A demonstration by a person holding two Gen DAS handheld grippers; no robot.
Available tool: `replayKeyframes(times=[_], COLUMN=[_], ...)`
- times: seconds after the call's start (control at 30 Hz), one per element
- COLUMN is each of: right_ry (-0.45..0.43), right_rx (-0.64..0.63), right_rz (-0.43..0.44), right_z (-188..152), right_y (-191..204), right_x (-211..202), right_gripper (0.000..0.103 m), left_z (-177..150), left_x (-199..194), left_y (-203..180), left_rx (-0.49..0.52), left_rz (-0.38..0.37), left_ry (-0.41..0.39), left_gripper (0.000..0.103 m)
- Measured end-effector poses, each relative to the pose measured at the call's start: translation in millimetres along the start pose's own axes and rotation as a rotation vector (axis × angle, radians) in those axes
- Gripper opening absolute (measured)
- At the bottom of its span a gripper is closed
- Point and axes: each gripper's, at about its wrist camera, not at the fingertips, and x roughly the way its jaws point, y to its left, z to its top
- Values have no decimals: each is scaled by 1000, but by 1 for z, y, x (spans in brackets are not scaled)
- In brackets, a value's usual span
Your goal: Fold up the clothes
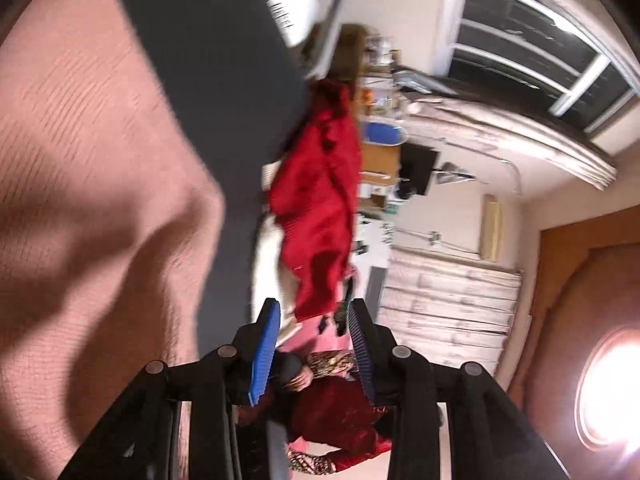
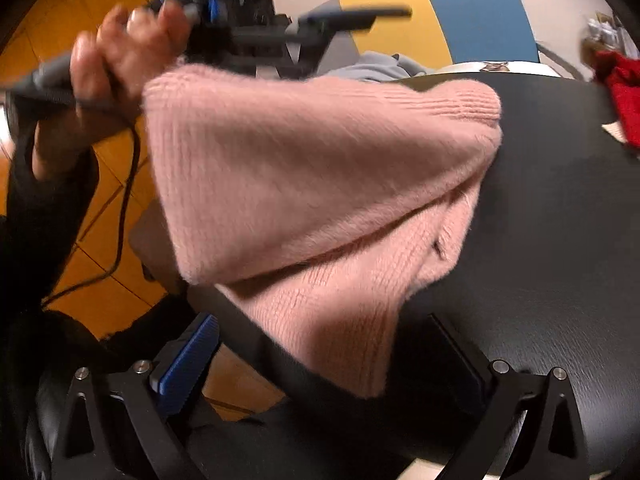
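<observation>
Landmark: the black table (image 2: 560, 208); every place below is given against it.
Pink sweater (image 2: 320, 184): knitted and fuzzy; it lies folded over itself on the table's near left part, with its lower edge hanging over the table's front rim. In your left wrist view the same knit (image 1: 92, 168) fills the left side, very close to the lens.
Left gripper (image 1: 312, 324): your blue-padded fingers stand apart with nothing between them; the camera is rolled sideways, so the room appears tipped over.
Left hand (image 2: 116, 64): seen from the right wrist, it grips the left tool's handle above the table's left edge, just over the sweater's top corner; motion blur softens it.
Right gripper (image 2: 320, 364): its jaws straddle the table's front rim with a wide gap, one blue pad (image 2: 184, 364) below the edge; the other finger sits on the tabletop, and the sweater's hanging edge lies between them, unpinched.
Red garment (image 2: 620, 88): bunched at the table's far right edge.
Containers: you have none clearly in view; the shelves beyond the table are too blurred to tell contents.
</observation>
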Motion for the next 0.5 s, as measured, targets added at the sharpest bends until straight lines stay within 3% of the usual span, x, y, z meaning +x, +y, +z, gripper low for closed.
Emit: replayKeyframes(times=[0.1,0.2,0.27,0.4,0.5], right_ry=[4,-48,-111,-200,-143], right_rx=[35,66,55,-91,-203], right_rz=[-13,-26,-30,-59,-97], right_z=[-3,-2,6,51,79], right_y=[1,6,16,52,70], right_x=[-15,-38,-54,-78,-74], right_gripper=[103,103,103,103,103], left_z=[5,10,9,-2,-14], left_x=[-34,-85,-118,-155,-164], left_y=[-12,-4,12,38,46], left_rx=[118,219,235,273,350], left_rz=[26,124,187,237,255], left_ry=[-62,-177,-262,-332,-332], left_gripper=[34,34,34,34,34])
